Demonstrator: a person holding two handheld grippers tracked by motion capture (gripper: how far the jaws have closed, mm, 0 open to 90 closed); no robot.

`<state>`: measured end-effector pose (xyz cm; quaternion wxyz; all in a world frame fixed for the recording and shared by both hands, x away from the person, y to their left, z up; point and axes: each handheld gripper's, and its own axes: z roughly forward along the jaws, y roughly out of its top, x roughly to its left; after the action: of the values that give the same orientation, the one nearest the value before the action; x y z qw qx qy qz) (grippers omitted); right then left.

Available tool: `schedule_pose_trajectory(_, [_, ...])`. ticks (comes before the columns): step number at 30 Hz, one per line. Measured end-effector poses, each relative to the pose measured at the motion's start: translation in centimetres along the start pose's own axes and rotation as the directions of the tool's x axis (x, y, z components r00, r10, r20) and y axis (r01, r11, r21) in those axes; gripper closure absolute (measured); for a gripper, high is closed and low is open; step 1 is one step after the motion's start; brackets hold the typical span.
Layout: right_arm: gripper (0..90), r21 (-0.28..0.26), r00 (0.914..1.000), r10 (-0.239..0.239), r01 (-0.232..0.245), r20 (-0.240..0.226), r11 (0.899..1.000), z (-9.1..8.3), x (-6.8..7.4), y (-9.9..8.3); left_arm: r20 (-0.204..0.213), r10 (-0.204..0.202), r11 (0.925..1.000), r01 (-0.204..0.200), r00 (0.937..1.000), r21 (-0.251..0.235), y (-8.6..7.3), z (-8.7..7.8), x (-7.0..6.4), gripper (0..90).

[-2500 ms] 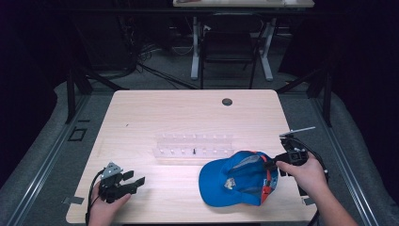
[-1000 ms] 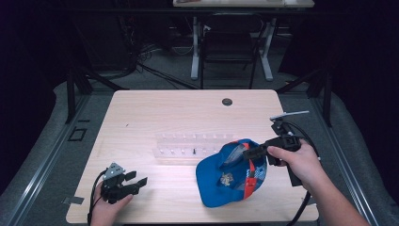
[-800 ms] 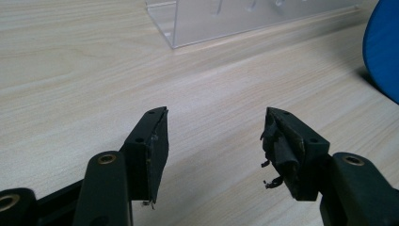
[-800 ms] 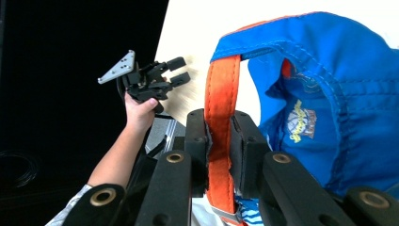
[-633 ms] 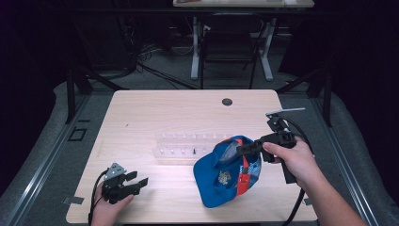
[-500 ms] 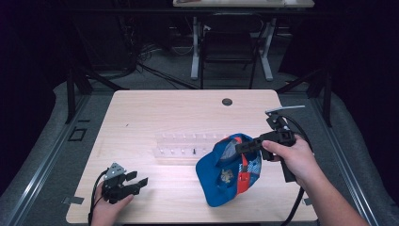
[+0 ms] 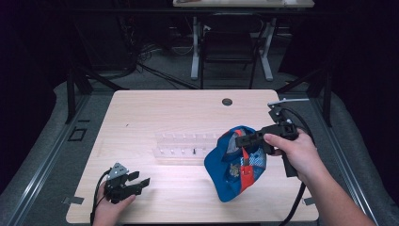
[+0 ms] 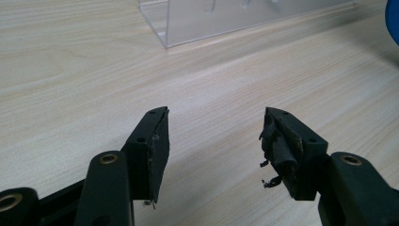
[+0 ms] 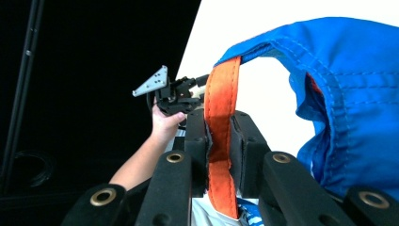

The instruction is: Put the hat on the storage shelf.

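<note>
The right gripper [image 7: 245, 139] is clamped on the orange strap [image 9: 218, 132] of the blue cap [image 7: 230, 165], which hangs toward 6 o'clock at the table's [image 7: 164, 108] right; the left gripper [image 7: 134, 181], jaws wide and empty, rests at 8 o'clock, well apart

Count on wooden table [image 7: 164, 115]: 1 blue cap [image 7: 226, 165] with 1 orange strap [image 9: 219, 141]; 1 clear acrylic rack [image 7: 183, 146]; 2 grippers: left gripper [image 7: 134, 181], right gripper [image 7: 242, 140]

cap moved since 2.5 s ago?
Yes. The cap, then flat right of the clear rack, now hangs lifted by its orange strap in the right claw, overlapping the rack's right end.
</note>
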<state>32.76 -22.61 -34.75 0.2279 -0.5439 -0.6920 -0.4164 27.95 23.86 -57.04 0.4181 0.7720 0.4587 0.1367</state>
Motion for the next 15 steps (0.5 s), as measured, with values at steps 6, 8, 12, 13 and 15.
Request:
schedule_pose_trajectory(6, [78.7,-0.010,0.9999,0.006,-0.006,-0.012,1.000,0.0,0.1,0.5,-0.019,0.023,0.9992,-0.023,0.9996,-0.033,0.4,0.0,-0.6,42.1])
schedule_pose_trajectory(8, [78.7,-0.015,0.9999,0.005,-0.005,-0.010,1.000,0.0,0.2,0.7,-0.019,0.016,0.9994,-0.017,0.9997,-0.030,0.5,0.1,-0.7,41.7])
schedule_pose_trajectory(12, [78.7,-0.017,0.9999,-0.004,0.004,-0.011,1.000,0.2,0.7,1.1,0.008,0.002,0.9994,-0.001,1.0000,-0.036,0.8,-0.1,-0.9,41.1])
schedule_pose_trajectory(13, [78.6,-0.022,0.9999,-0.009,0.009,-0.012,1.000,0.2,0.8,1.2,0.016,0.008,0.9994,-0.008,0.9998,-0.032,1.0,-0.2,-1.1,41.9])
schedule_pose_trajectory(15, [78.7,-0.026,0.9999,-0.012,0.012,-0.010,1.000,0.3,1.0,1.4,0.022,0.024,0.9992,-0.023,0.9995,-0.032,1.2,-0.2,-1.5,44.9])
